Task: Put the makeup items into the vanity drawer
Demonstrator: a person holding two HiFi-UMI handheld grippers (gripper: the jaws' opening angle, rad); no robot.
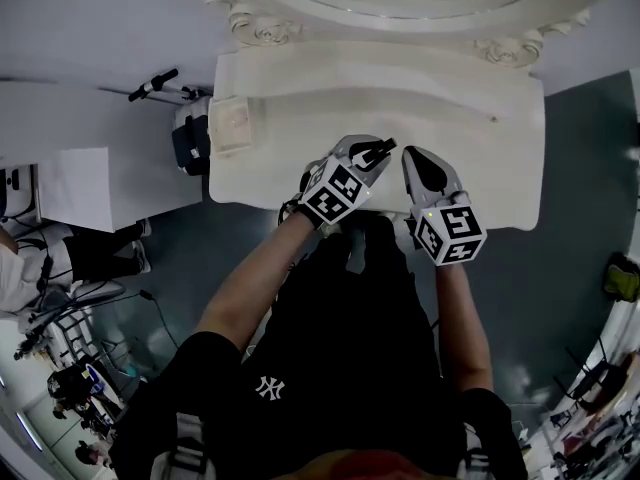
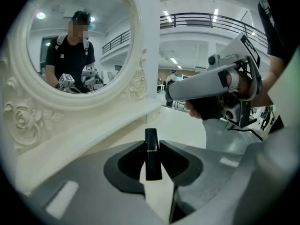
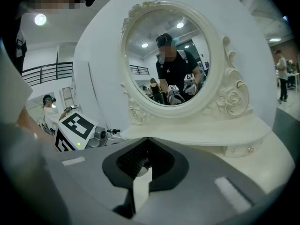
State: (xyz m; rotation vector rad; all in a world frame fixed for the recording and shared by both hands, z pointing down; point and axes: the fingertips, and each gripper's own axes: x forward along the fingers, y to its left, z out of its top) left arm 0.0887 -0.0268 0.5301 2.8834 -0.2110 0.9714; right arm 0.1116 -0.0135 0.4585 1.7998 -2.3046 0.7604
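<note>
One slim black lipstick tube (image 2: 152, 159) clamped in left gripper (image 1: 378, 151), right gripper (image 1: 416, 155) closed, empty; next likely needs ornate white vanity (image 1: 480, 168) drawer opened

The head view is dim and grey, falling to black at its rounded corners. Only the cream carved vanity bench (image 1: 480, 158) at upper centre reads bright, and it is evenly lit. The left gripper view is well lit by white ceiling strip lights (image 2: 167, 17) at upper centre, and straight lines bow toward its black edges. There the slim black lipstick tube (image 2: 152, 156) is crisp, while the grey left hand-held gripper (image 2: 152, 143) around it turns soft toward the lower frame. In the right gripper view a round ceiling lamp (image 3: 40, 19) glares at upper left, and the oval cream-framed mirror (image 3: 164, 55) is sharp.
</note>
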